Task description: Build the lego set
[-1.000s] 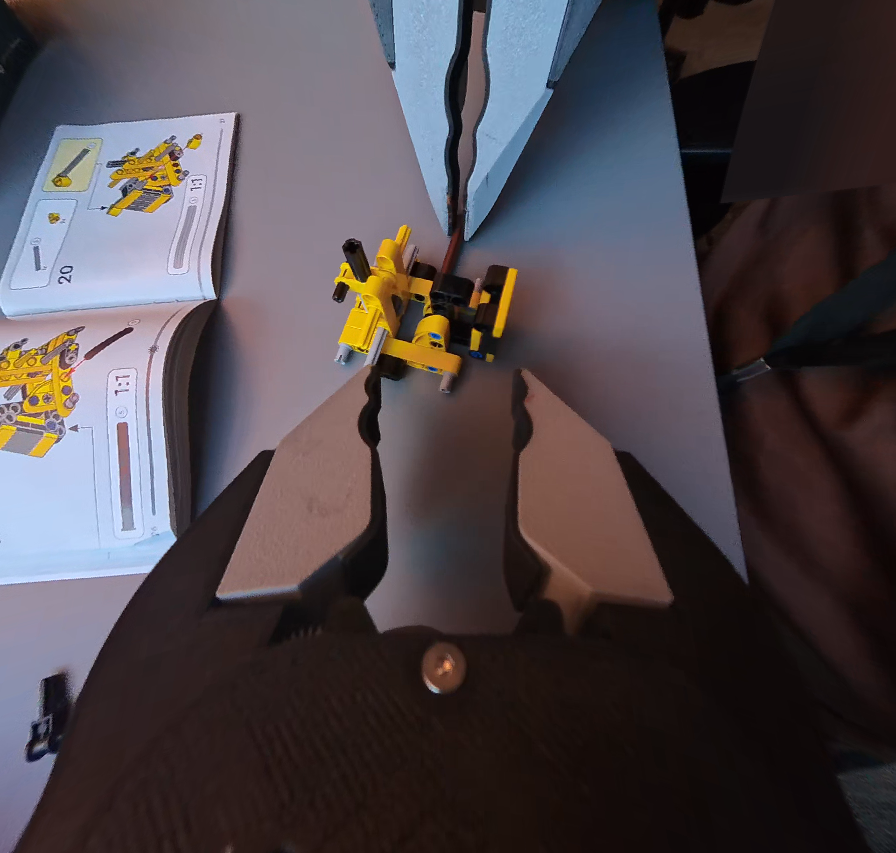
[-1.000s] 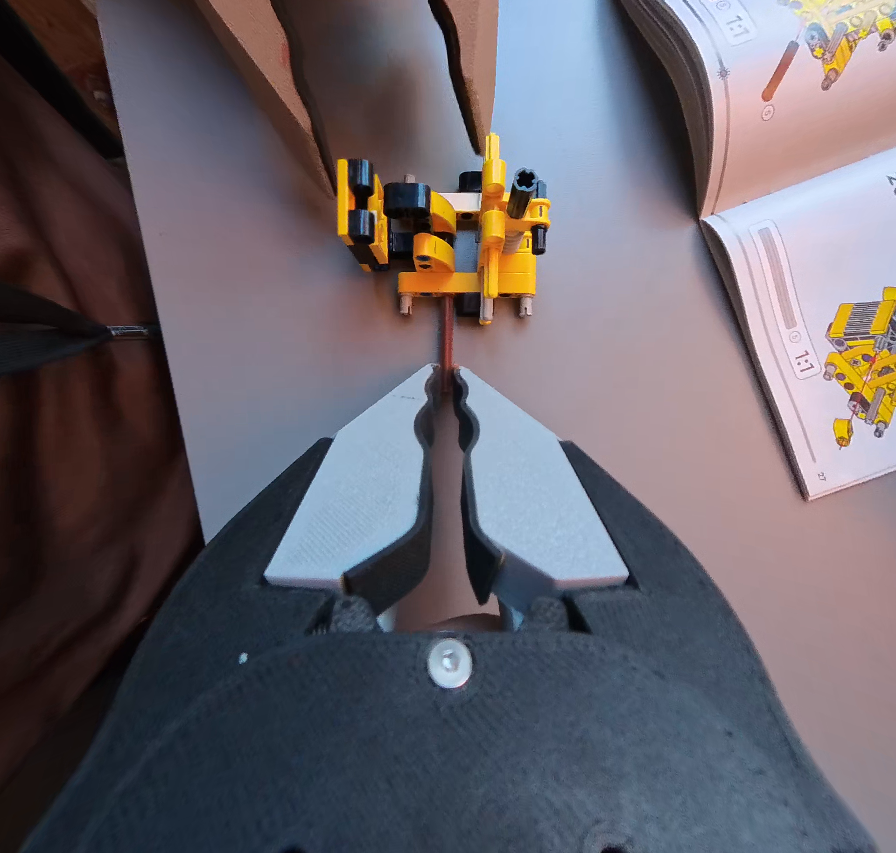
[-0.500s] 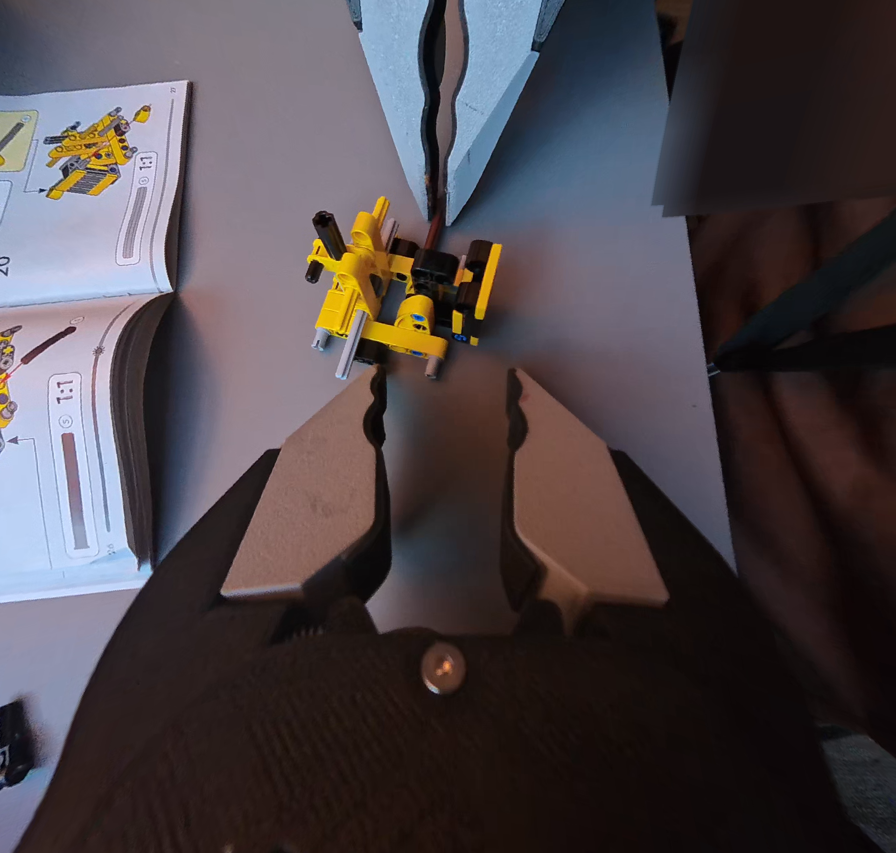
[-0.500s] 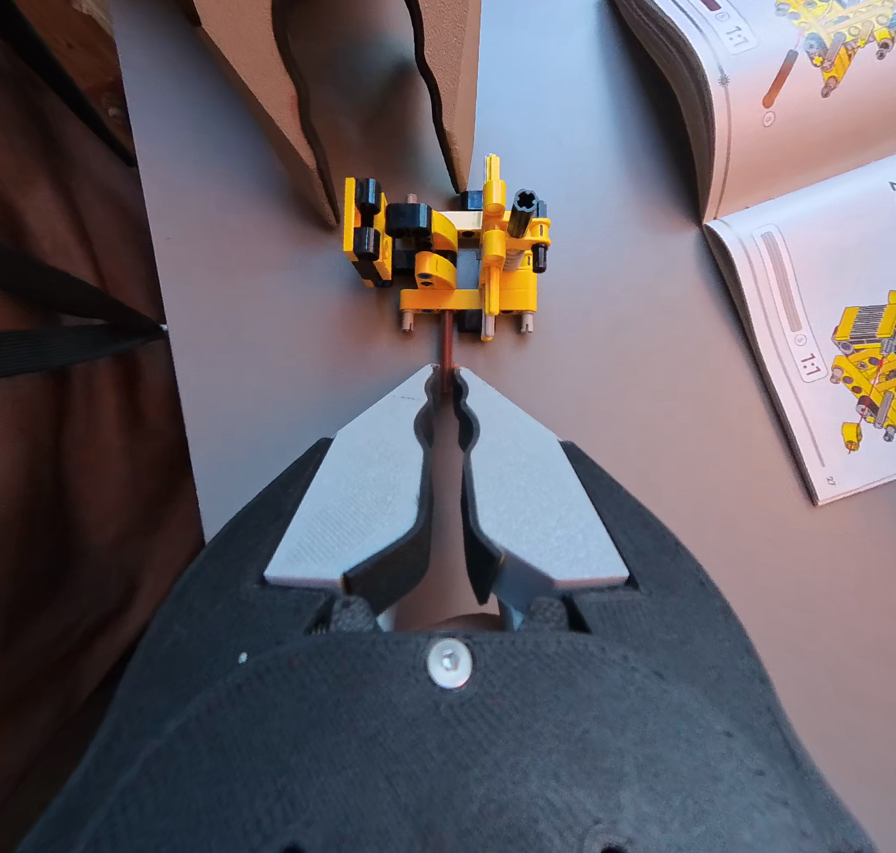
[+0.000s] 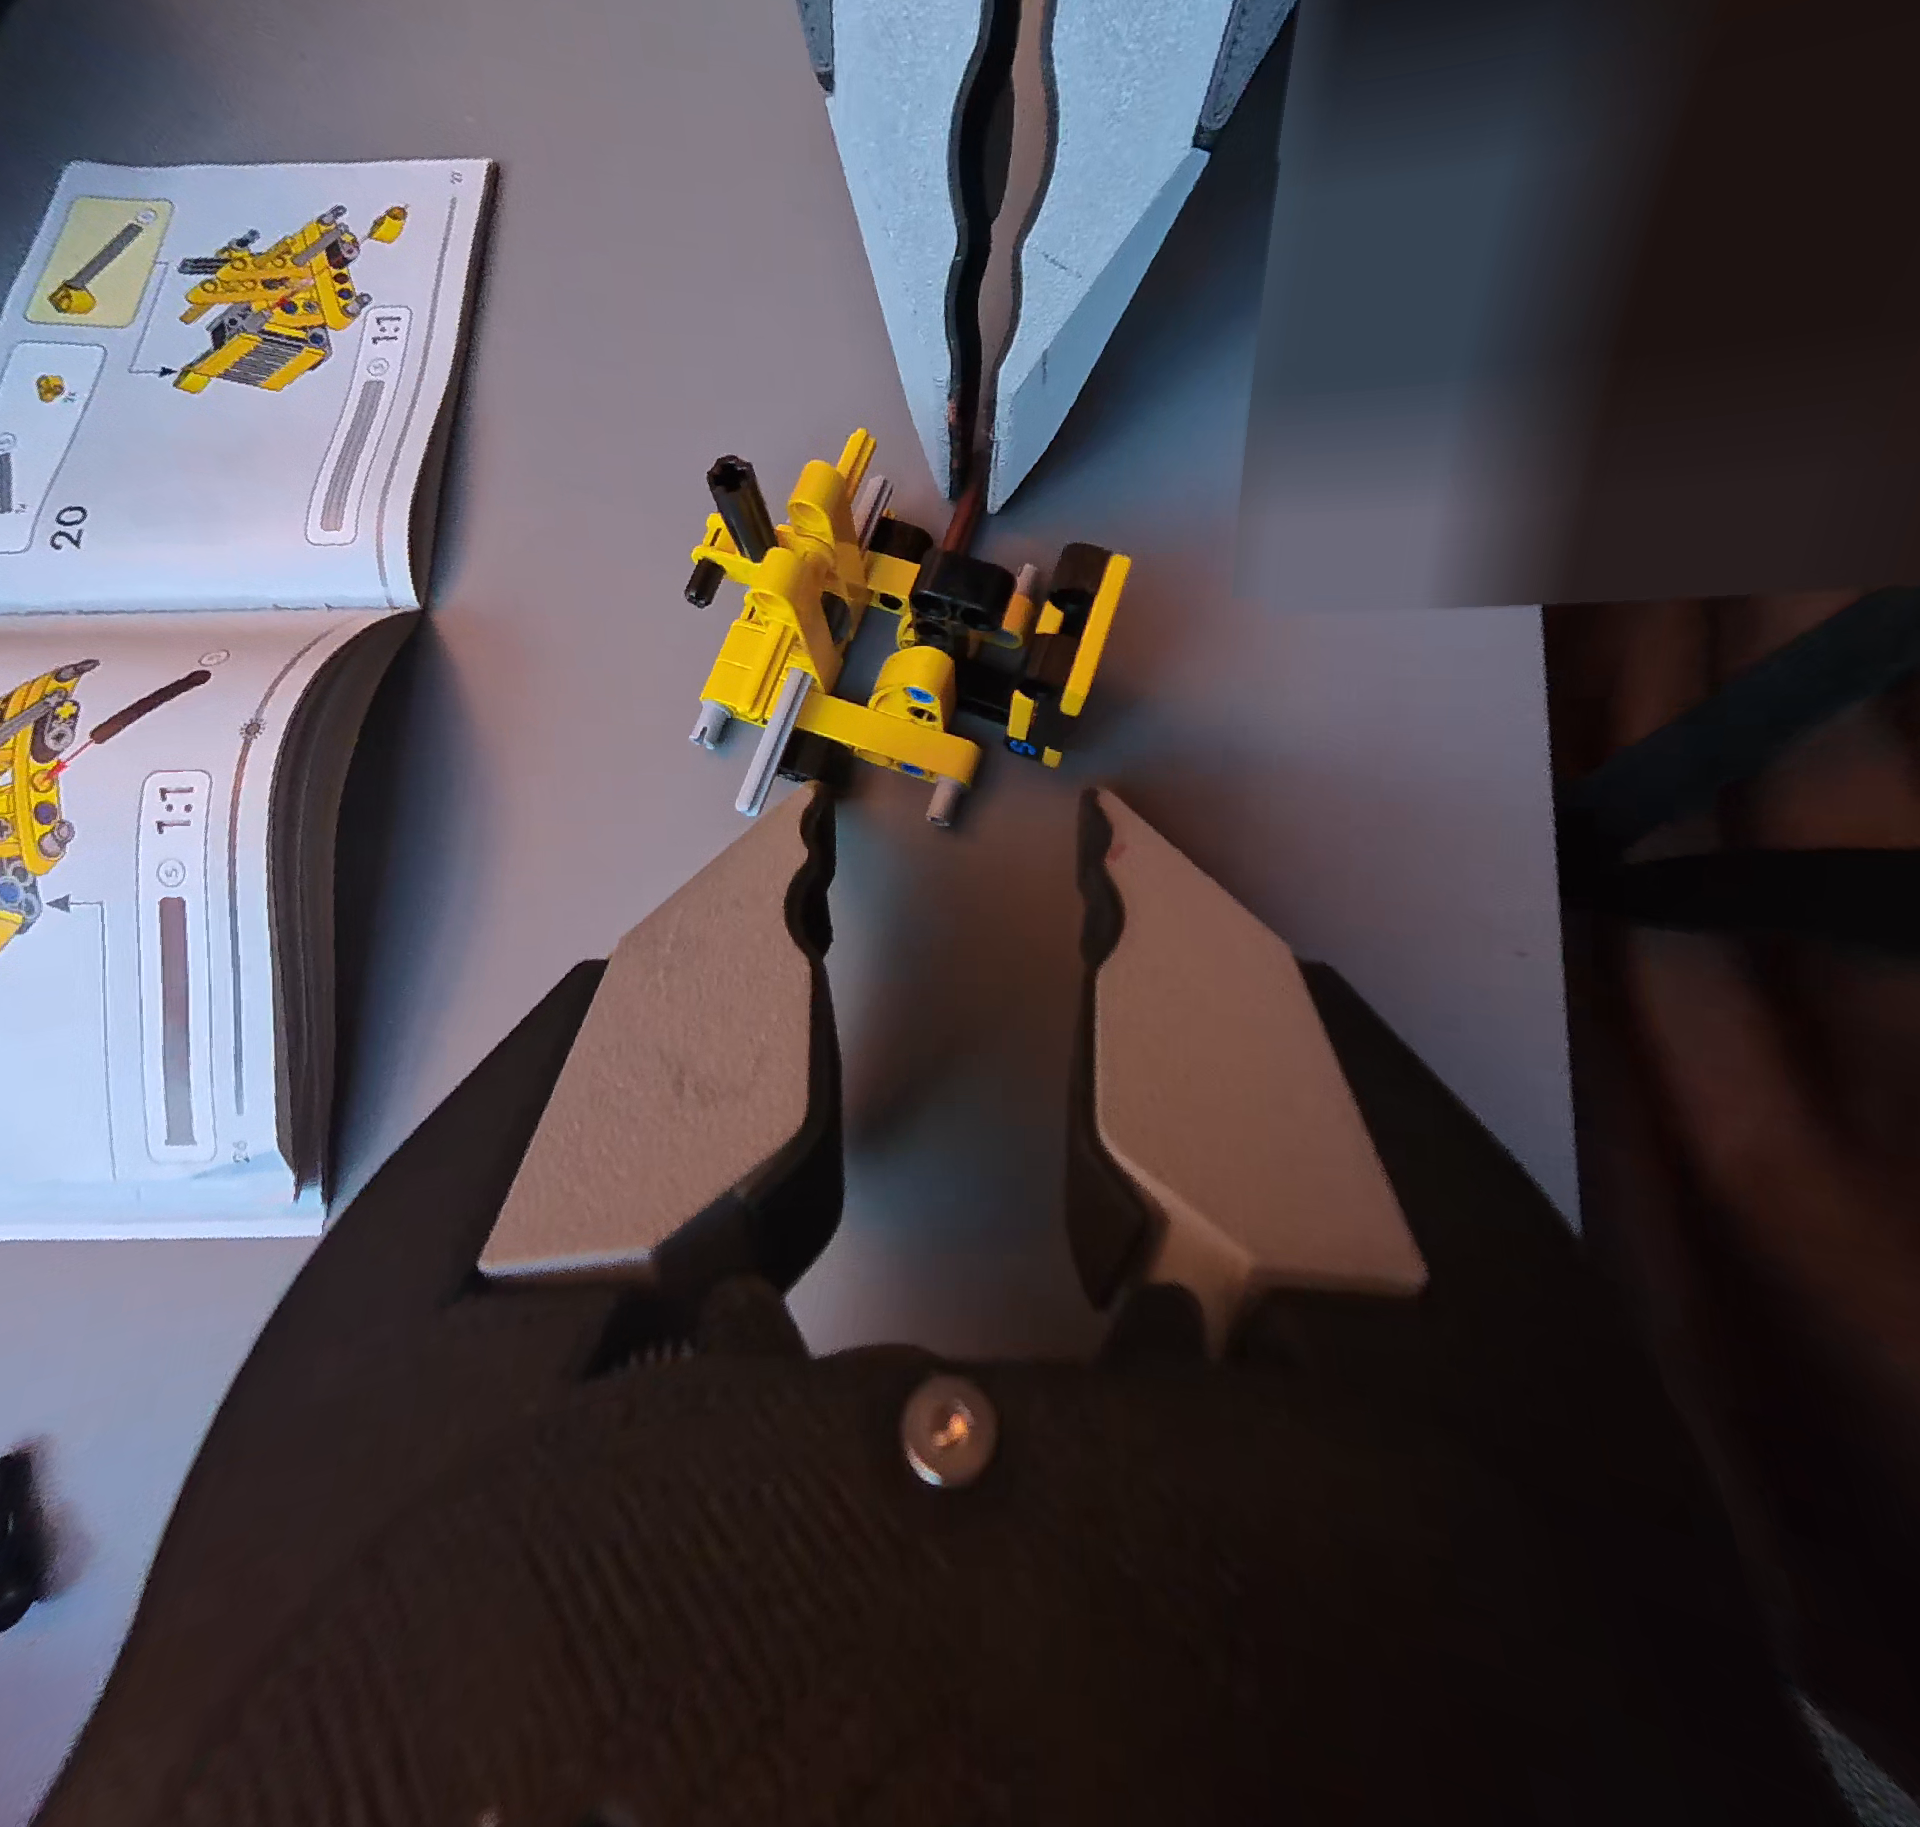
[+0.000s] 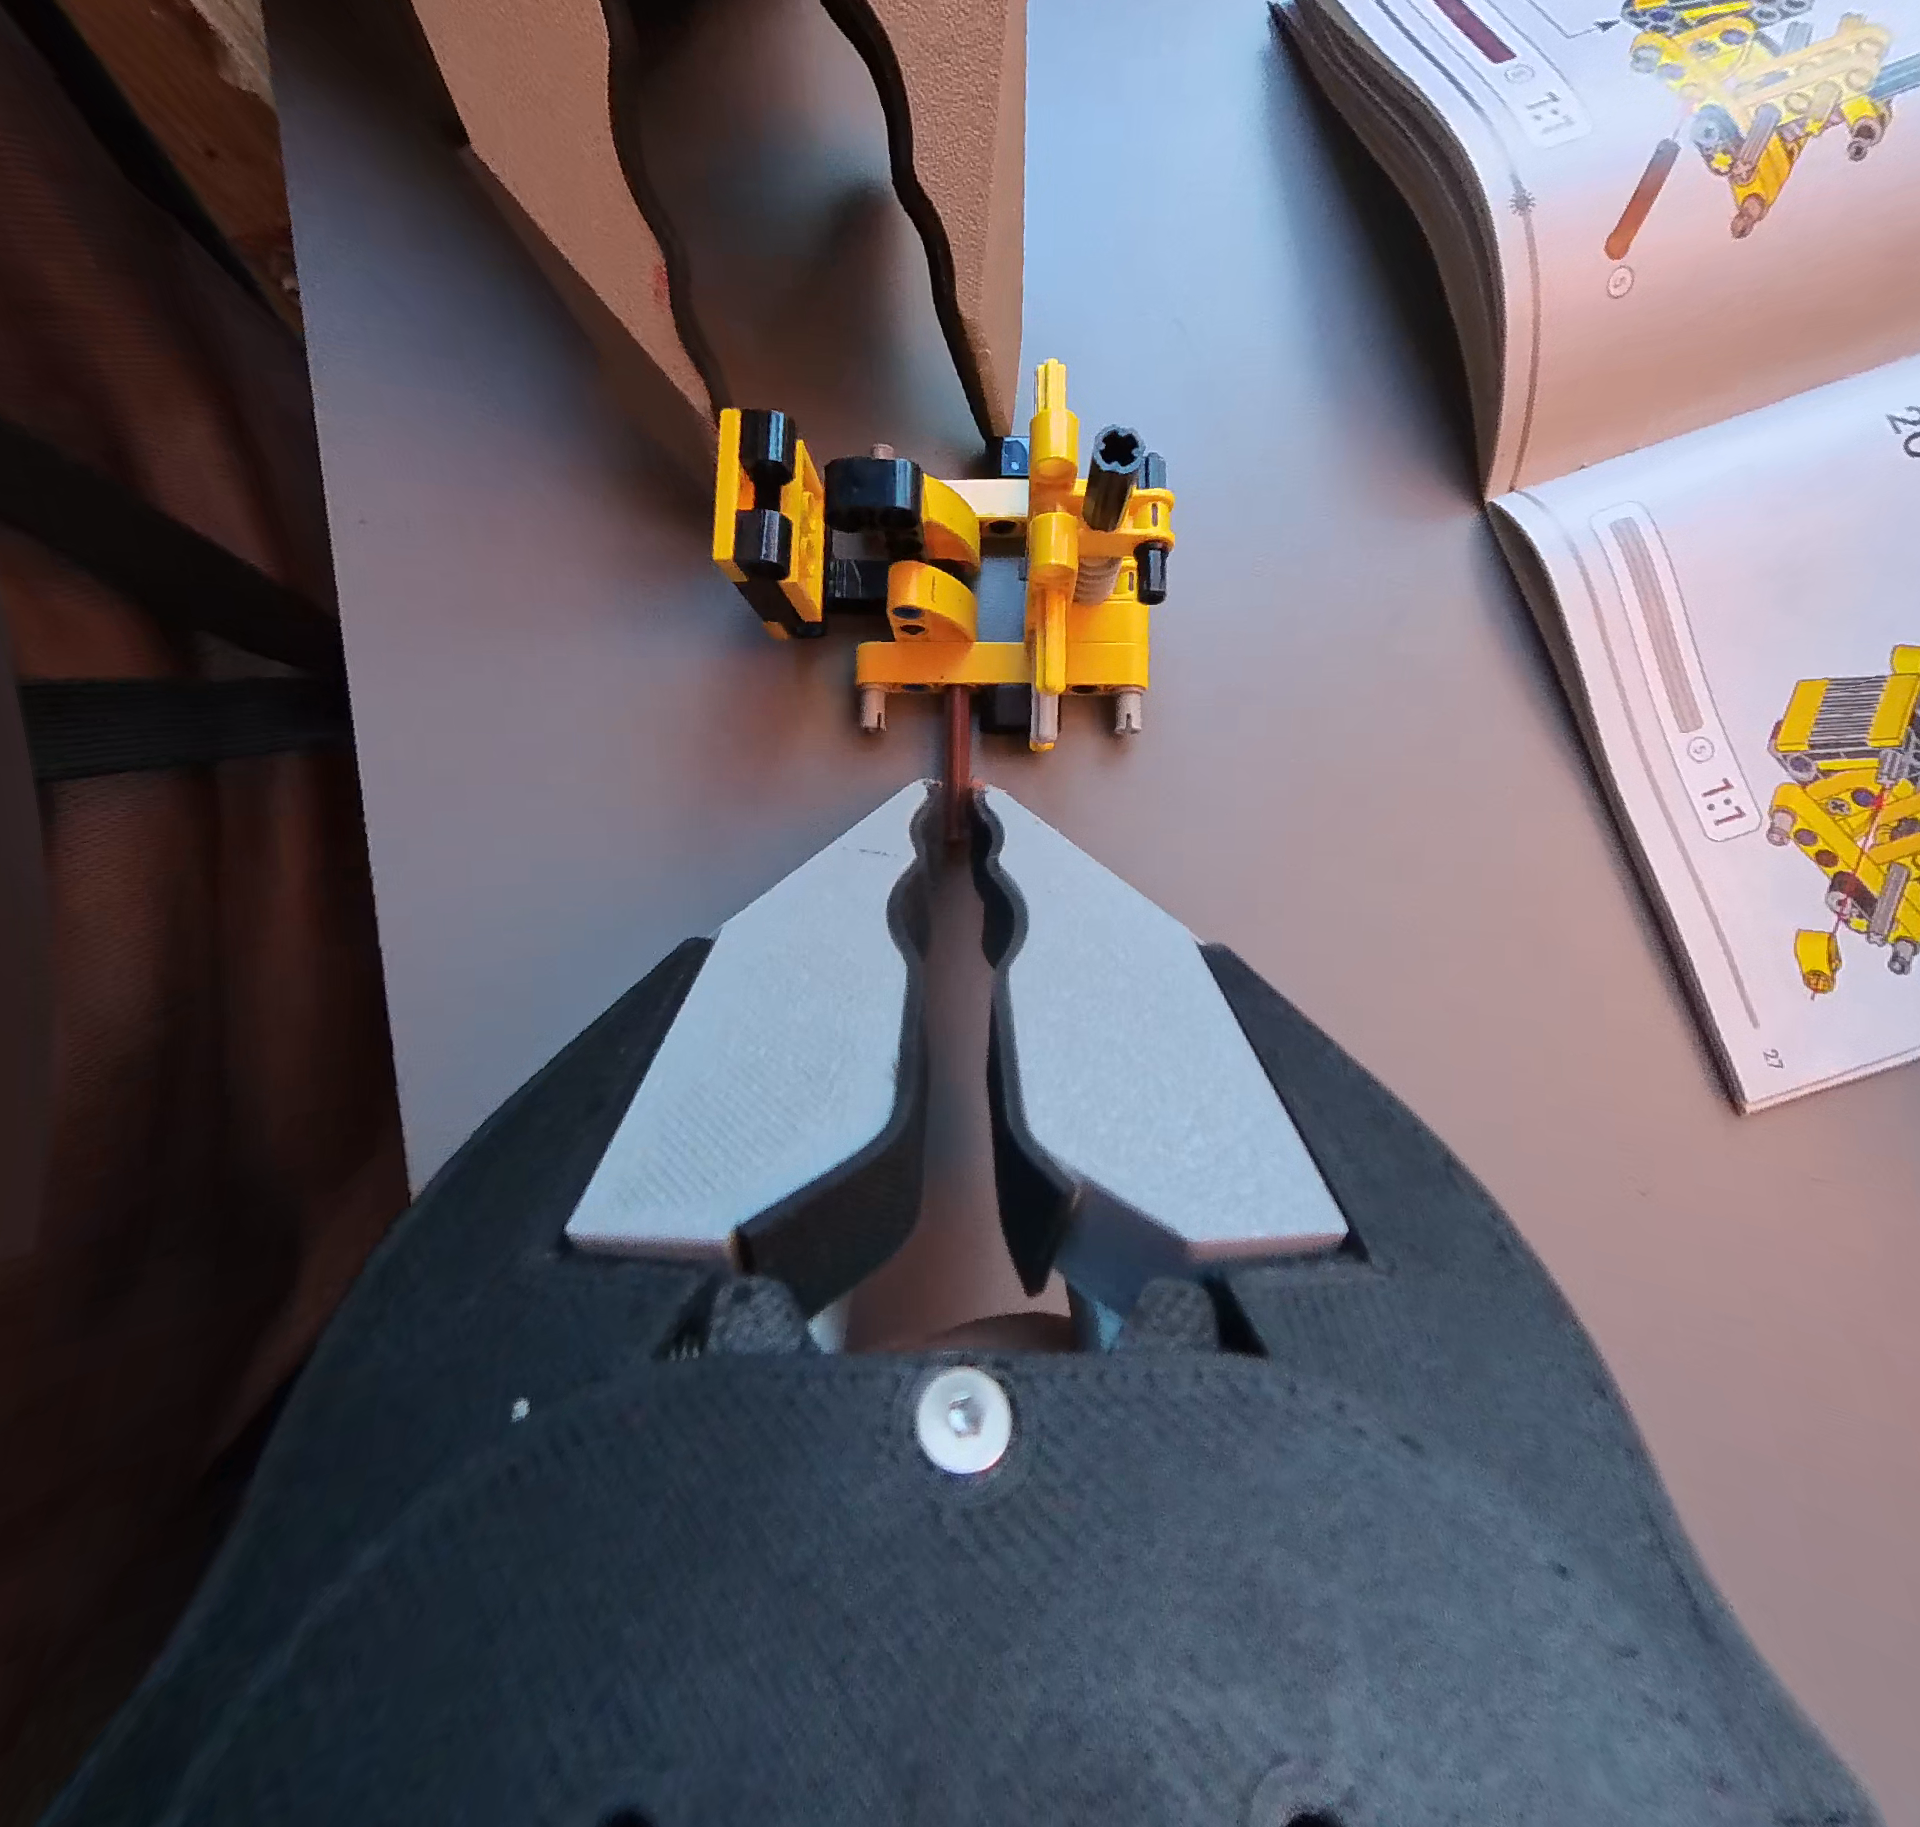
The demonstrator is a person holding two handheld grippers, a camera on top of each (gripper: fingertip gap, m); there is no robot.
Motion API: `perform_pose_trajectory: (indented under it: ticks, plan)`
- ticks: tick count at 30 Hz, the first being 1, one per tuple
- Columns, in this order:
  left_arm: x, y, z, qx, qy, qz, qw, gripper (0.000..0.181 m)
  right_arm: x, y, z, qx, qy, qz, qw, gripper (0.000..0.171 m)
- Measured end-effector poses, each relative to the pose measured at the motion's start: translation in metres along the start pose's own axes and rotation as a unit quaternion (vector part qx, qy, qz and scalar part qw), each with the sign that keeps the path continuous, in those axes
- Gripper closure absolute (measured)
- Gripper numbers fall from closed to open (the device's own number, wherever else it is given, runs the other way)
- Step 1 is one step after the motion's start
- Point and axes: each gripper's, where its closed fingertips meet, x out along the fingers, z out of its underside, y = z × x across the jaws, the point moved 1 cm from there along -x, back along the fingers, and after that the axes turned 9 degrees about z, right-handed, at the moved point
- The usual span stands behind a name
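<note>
A small yellow and black lego model (image 5: 894,634) (image 6: 951,562) stands on the grey table (image 5: 623,219). My right gripper (image 6: 954,795) is shut on a thin brown axle (image 6: 958,754) whose far end goes into the model's near side. The same gripper shows in the left wrist view (image 5: 971,499), on the far side of the model. My left gripper (image 5: 951,806) is open and empty, its fingertips just short of the model. It shows in the right wrist view (image 6: 852,406), its jaws apart behind the model.
An open instruction booklet (image 5: 197,634) (image 6: 1683,427) lies on the table beside the model. A small black part (image 5: 21,1538) lies at the left edge. The table's edge (image 5: 1558,946) runs close by on the right, with a dark strap (image 5: 1745,884) beyond it.
The right gripper has carried the brown axle closer, so less of it shows outside the model. The left gripper has drifted a little and stays open at the model's side.
</note>
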Motion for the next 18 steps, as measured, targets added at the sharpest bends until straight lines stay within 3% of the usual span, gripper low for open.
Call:
perform_pose_trajectory:
  ticks: [1, 12, 18]
  plan:
    - [0.0003, 0.0, -0.0003, -0.002, 0.0, -0.002, 1.0, 0.137, -0.0001, 0.0009, 0.0004, -0.001, 0.0, 0.003, 1.0, 0.17]
    - [0.0002, -0.0043, -0.0023, -0.033, 0.007, -0.069, 0.997, 0.141, -0.0011, 0.0013, 0.0018, -0.013, 0.0, 0.011, 1.0, 0.171]
    - [-0.0027, 0.0006, 0.0021, -0.049, 0.007, -0.064, 0.997, 0.129, -0.0021, 0.0013, 0.0032, -0.016, 0.001, 0.009, 1.0, 0.17]
